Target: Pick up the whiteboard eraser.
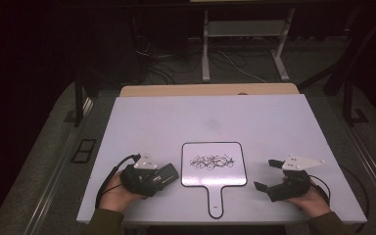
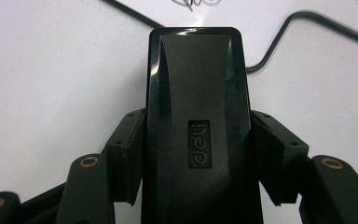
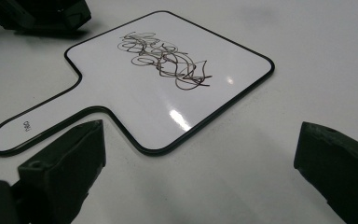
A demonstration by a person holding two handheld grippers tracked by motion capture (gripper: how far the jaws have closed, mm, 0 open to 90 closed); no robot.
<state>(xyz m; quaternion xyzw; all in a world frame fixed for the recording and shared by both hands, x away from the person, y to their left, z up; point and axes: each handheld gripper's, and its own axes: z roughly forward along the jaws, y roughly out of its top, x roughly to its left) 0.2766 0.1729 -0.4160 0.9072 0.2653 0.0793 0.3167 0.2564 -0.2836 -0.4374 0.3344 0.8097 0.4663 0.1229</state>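
Note:
A small white paddle-shaped whiteboard [image 1: 214, 166] with a black rim and a handle toward me lies on the table, black scribble [image 3: 165, 59] across its face. My left gripper [image 1: 169, 172] rests just left of the board, shut on a black "deli" board eraser [image 2: 198, 135] that sticks out between its jaws. My right gripper [image 1: 267, 174] sits right of the board, open, nothing between its jaws. The right gripper view shows the board [image 3: 135, 88] ahead and the left gripper [image 3: 42, 14] beyond its far corner.
The white tabletop [image 1: 210, 117] stretches wide behind the board, with a wooden strip [image 1: 208, 90] along its far edge. Beyond stand dark desk legs and cables on the floor. Each hand lies near the front edge.

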